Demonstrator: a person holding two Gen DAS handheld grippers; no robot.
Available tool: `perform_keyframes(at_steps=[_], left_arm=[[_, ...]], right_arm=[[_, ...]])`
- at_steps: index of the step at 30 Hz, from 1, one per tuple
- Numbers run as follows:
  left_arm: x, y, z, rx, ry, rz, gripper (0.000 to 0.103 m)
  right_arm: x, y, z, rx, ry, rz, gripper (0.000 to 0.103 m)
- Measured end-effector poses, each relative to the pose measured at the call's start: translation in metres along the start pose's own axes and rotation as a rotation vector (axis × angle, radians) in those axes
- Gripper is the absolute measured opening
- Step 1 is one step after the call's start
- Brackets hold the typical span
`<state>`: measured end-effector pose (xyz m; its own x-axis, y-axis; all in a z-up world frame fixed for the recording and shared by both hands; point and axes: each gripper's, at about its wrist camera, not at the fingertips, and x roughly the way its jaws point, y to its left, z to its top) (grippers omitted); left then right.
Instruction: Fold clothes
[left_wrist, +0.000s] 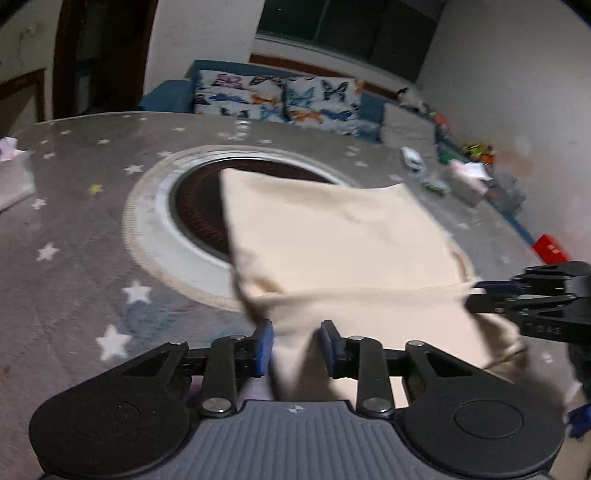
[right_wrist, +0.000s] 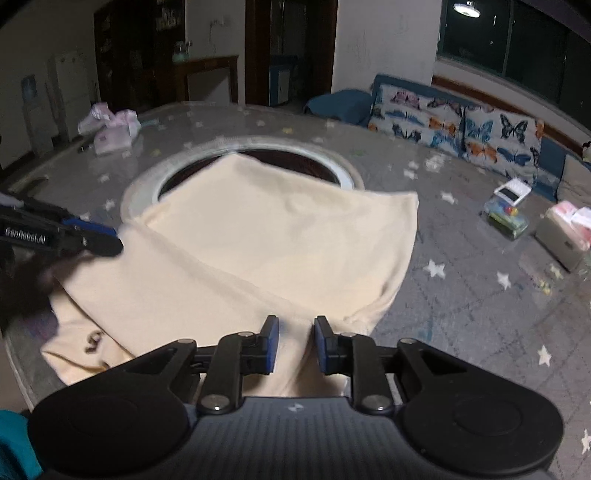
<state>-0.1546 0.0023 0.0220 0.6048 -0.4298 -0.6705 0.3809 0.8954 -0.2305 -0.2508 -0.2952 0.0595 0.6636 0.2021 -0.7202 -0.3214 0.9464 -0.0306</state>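
Note:
A cream-coloured garment (left_wrist: 332, 236) lies on a grey star-patterned table cover (left_wrist: 74, 221), partly over a round dark opening (left_wrist: 195, 210). Its near part is lifted and folded over toward the far side. My left gripper (left_wrist: 296, 345) pinches a lifted fold of the cream cloth between its blue pads. My right gripper (right_wrist: 296, 343) pinches the near fold of the same garment (right_wrist: 280, 236). Each gripper shows in the other view: the right one (left_wrist: 480, 295) at the cloth's right edge, the left one (right_wrist: 107, 240) at its left edge.
Tissue packs (right_wrist: 110, 129) lie at the table's far left. A tissue box (right_wrist: 565, 232), a small toy box (right_wrist: 506, 218) and a white object (right_wrist: 513, 192) sit at the right. A red box (left_wrist: 550, 249) lies near the right edge. A butterfly-print sofa (left_wrist: 277, 99) stands behind.

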Motion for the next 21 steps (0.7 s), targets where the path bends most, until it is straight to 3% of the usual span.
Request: perform_keyframes(at_steps=[3,5,8,12,21], left_arm=[[-0.010,0.003,0.006,-0.011,-0.005,-0.011,0.030],[-0.016,-0.006,0.011,0.016,-0.037,-0.034,0.030],[-0.010,-0.015,0.011,0.061,-0.023,-0.035,0.031],[-0.001,-0.027,0.011,0.121,-0.003,-0.036,0.031],[-0.048,-0.059,-0.020,0.373,0.028,-0.185,0.033]], right_arm=[[-0.003,-0.002,0.002,-0.004,-0.003,-0.008,0.019],[-0.010,-0.002,0.005,-0.009,-0.023,-0.014,0.020],[-0.022,0.003,0.008,-0.034,-0.048,0.018,0.020],[-0.016,0.014,0.001,-0.092,0.005,0.038,0.019],[-0.039,0.030,-0.021,-0.190,0.053,0.053,0.019]])
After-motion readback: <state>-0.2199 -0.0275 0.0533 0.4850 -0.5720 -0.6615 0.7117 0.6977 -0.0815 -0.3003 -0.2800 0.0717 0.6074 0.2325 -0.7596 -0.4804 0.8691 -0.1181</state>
